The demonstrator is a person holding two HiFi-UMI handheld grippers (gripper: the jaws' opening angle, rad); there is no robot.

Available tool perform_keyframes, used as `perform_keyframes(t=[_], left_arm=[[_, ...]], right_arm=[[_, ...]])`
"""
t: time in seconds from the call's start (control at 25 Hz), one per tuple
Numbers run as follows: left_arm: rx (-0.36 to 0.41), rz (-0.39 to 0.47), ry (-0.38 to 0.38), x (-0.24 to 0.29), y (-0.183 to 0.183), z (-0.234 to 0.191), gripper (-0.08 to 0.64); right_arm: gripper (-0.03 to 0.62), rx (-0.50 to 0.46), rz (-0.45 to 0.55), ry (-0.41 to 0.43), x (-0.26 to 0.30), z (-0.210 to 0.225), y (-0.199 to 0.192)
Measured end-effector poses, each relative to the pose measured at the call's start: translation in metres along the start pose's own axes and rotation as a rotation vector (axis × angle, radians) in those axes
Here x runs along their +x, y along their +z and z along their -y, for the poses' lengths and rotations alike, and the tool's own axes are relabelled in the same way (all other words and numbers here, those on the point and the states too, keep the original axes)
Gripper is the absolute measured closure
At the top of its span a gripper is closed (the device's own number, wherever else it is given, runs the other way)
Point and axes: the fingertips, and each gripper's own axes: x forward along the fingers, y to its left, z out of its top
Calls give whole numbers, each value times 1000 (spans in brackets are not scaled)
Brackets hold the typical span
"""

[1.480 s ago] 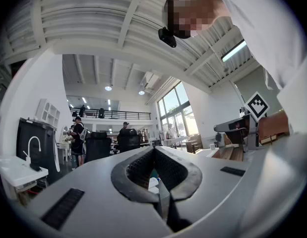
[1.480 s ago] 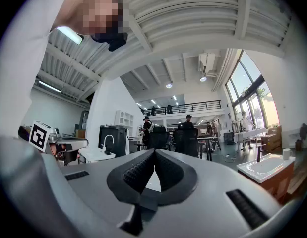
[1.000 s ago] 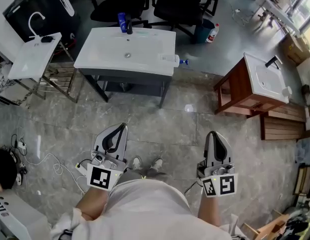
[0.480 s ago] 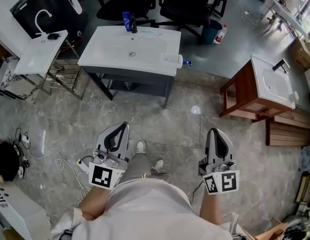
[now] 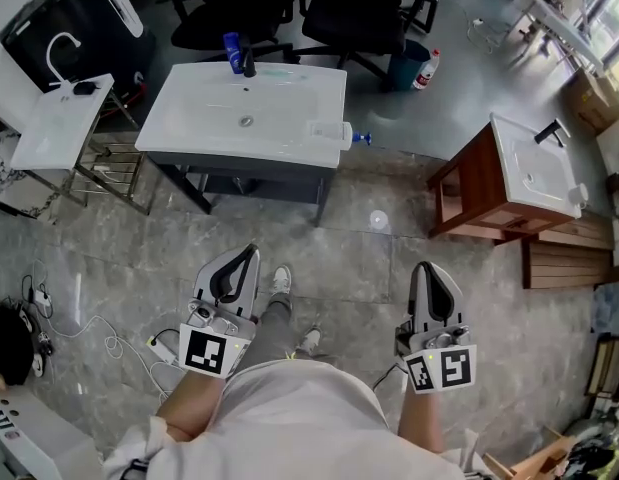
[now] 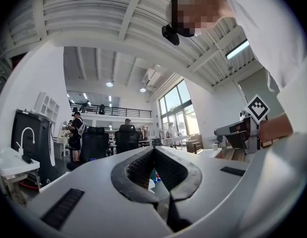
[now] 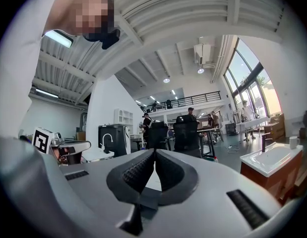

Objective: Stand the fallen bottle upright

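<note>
— How many grippers were there, and how did their jaws stand?
— Two, nearest the person. The left gripper (image 5: 248,252) and the right gripper (image 5: 427,267) pointed away over the floor (image 5: 339,238). Each had its jaws pressed together at the tips, with nothing between them.
— And beyond them?
— Two shoes (image 5: 280,280), between the grippers. Farther off were three sinks: a small sink (image 5: 49,128) at the left, a wide basin (image 5: 189,118) in the middle and a wooden vanity (image 5: 467,183) at the right. There were three bottles. One was the fallen bottle (image 5: 329,132). A blue bottle (image 5: 232,52) was at the basin's far edge by the tap (image 5: 249,63), and a white bottle (image 5: 426,68) was on the floor beside a bin (image 5: 407,63). Farthest, two black chairs (image 5: 354,8).
— Where did the fallen bottle lie?
— On its side at the basin's right end, its blue cap (image 5: 362,138) poking past the right edge. It was well apart from both pairs of jaws, far beyond them, and roughly between the two grippers in the left-to-right sense. Neither gripper touched it.
</note>
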Motion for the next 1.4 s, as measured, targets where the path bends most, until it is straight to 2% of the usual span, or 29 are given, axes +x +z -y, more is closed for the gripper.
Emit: perform_keyframes(t=[0.32,0.68,1.08,1.4], left_arm=[[-21,-32,-10,79,-26,-74,545],[-30,-10,-38,163,-37,-153,545],[-80,-28,-124,230,-61,-203,545],[-96,5,-174,266,-62,-206,545]], right_arm=[[554,-19,-38,8,105,9,0],[554,-42,1,36,219,5,16],[554,-65,-46,-33,288,9,14],[554,-68,-65,-61,306,23,15]])
